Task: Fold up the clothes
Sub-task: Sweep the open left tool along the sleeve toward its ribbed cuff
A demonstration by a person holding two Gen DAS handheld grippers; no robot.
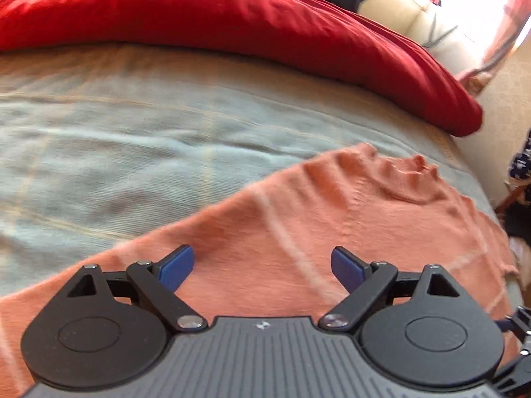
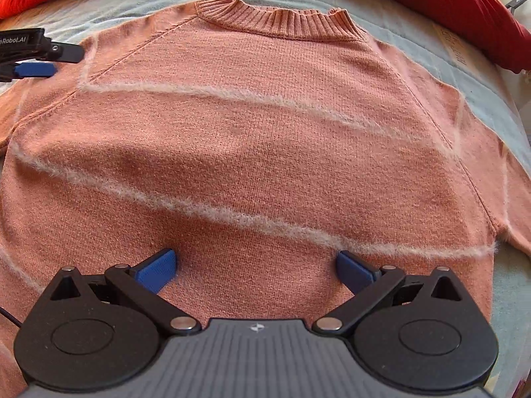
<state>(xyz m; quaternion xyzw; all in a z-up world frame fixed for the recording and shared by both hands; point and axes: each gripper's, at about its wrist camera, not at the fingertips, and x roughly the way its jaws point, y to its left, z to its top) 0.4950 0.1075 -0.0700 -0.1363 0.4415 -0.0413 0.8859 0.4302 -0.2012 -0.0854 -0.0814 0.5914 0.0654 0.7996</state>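
Observation:
A salmon-pink knitted sweater [image 2: 265,132] with pale fuzzy stripes lies flat and face up on a light blue bedspread [image 2: 464,66]. Its ribbed collar [image 2: 278,20] points away from me. My right gripper [image 2: 255,255] hovers open over the lower body of the sweater, with nothing between its blue pads. My left gripper [image 1: 262,252] is also open, above the sweater [image 1: 332,205] near its left shoulder and sleeve, with the collar [image 1: 408,179] off to its right. In the right wrist view a blue finger [image 2: 35,69] of the left gripper shows at the sweater's left shoulder.
A rumpled red blanket [image 1: 232,10] runs along the far side of the bedspread [image 1: 116,126]. Beyond it stands cream upholstery [image 1: 398,10]. The bed's edge drops to a beige floor [image 1: 507,99] on the right, where a dark patterned thing [image 1: 522,162] shows.

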